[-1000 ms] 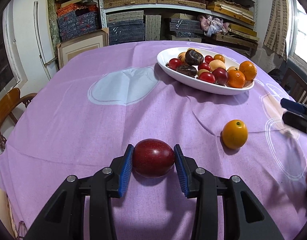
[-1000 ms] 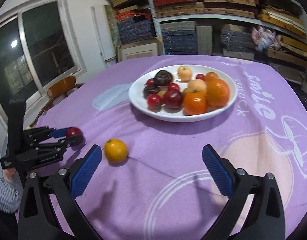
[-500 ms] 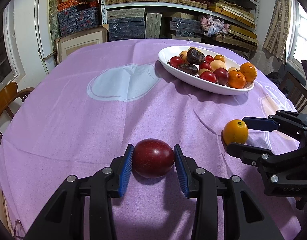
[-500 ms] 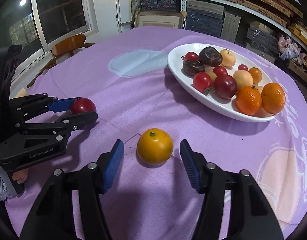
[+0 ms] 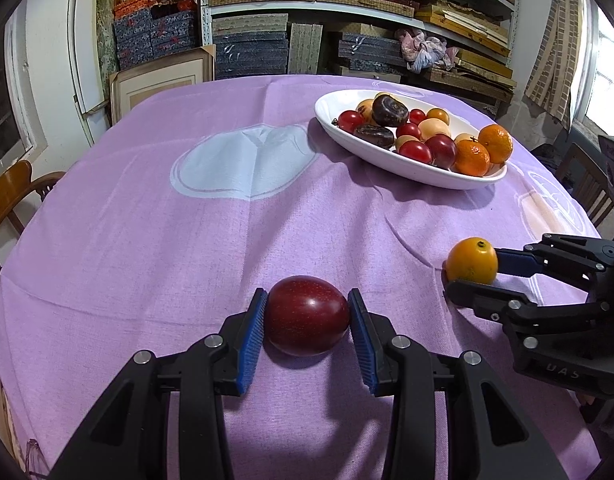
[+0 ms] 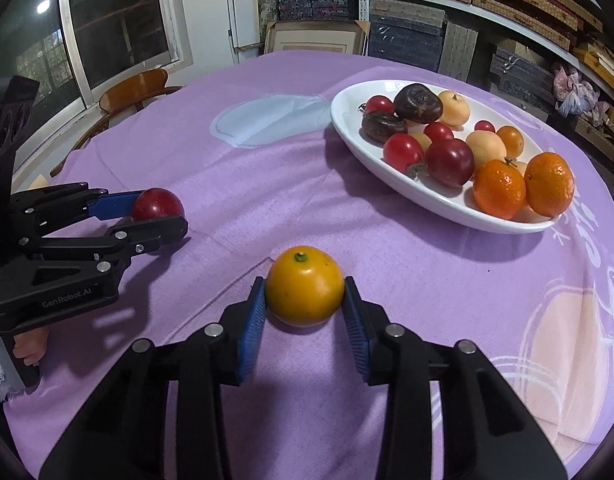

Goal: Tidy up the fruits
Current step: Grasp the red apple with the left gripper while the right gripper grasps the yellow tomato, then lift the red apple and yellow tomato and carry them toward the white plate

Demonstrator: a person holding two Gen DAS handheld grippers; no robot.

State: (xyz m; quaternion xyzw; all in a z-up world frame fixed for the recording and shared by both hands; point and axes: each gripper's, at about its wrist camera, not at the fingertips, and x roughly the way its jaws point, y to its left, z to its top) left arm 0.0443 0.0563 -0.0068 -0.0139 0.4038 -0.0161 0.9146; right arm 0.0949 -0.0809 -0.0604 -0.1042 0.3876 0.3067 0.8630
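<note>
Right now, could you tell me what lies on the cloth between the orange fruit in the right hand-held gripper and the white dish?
Nothing: only bare purple tablecloth separates the orange fruit from the white dish, as the right wrist view shows.

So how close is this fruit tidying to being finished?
Nearly there. The white dish already holds most fruit. The left gripper clamps a dark red fruit, and the right gripper has just closed on an orange. Both still sit on the purple cloth.
</note>
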